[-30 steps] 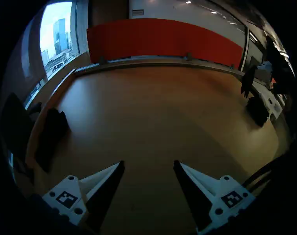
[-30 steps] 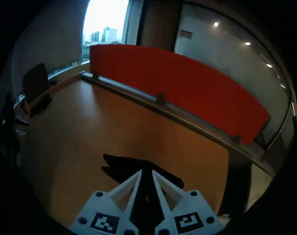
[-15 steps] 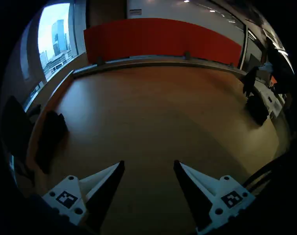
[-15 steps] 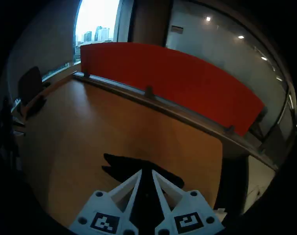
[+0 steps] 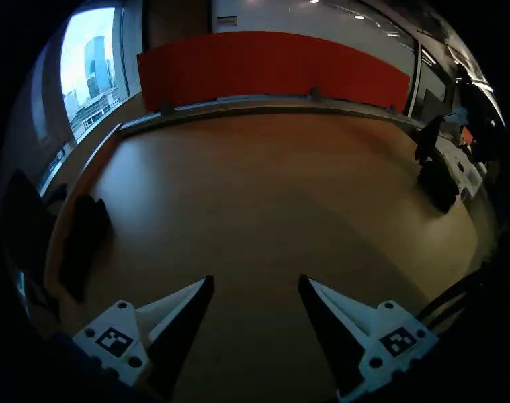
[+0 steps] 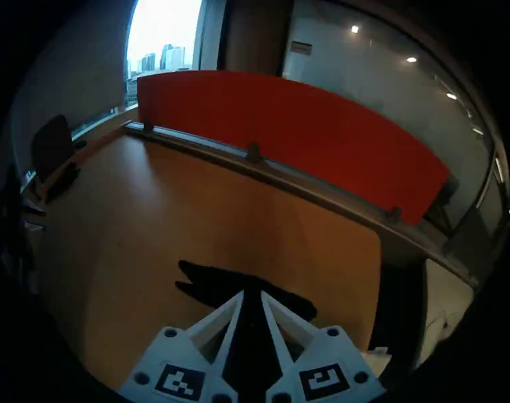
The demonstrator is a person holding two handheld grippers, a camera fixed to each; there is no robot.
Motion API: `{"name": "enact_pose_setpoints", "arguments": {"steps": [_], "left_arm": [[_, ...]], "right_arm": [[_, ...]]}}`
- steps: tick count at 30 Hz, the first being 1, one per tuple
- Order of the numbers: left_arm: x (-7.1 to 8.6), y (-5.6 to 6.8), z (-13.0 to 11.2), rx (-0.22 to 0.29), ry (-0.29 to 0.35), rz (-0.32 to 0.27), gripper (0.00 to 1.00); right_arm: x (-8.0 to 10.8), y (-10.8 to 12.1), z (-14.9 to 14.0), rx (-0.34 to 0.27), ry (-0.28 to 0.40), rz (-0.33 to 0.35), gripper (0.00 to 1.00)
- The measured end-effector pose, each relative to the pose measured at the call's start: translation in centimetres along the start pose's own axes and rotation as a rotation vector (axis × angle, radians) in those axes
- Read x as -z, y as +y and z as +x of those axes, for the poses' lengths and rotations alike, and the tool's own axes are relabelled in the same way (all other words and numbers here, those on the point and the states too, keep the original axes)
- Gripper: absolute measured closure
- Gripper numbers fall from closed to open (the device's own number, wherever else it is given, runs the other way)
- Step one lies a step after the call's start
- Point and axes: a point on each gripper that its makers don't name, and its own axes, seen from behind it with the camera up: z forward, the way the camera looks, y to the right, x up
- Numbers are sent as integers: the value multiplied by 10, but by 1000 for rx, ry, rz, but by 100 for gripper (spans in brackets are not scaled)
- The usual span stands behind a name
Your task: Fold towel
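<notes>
Right gripper view: the right gripper [image 6: 251, 294] has its jaws drawn almost together, and a dark towel [image 6: 207, 285] appears to be pinched between them. The towel's ragged edge spreads past the tips to left and right over a wooden surface [image 6: 154, 215]. Whether the cloth lies on the wood or hangs just above it cannot be told. A red divider [image 6: 288, 134] runs along the far edge of the surface, with a bright window [image 6: 164, 40] at far left. Left gripper view: the left gripper [image 5: 255, 277] hovers with its jaws spread wide, nothing between them, over a bare stretch of the same wood. The fold seems to be at an early step, with one part of the towel gripped and the other gripper free. The next move likely calls for the left gripper to find a matching corner, close on it, and help carry the edge across evenly.
</notes>
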Motion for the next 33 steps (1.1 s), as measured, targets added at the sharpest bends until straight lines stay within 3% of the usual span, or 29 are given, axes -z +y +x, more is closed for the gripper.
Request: {"name": "enact_pose_setpoints", "arguments": {"steps": [20,33], "left_arm": [[9,6,-7,-15,-5,-21,7],[10,9,-10,-23,-6,-24,7]], "right_arm": [[48,0,-99,-55,-101,-26,96],[54,-6,-132,-72,-140,-44,96]]}}
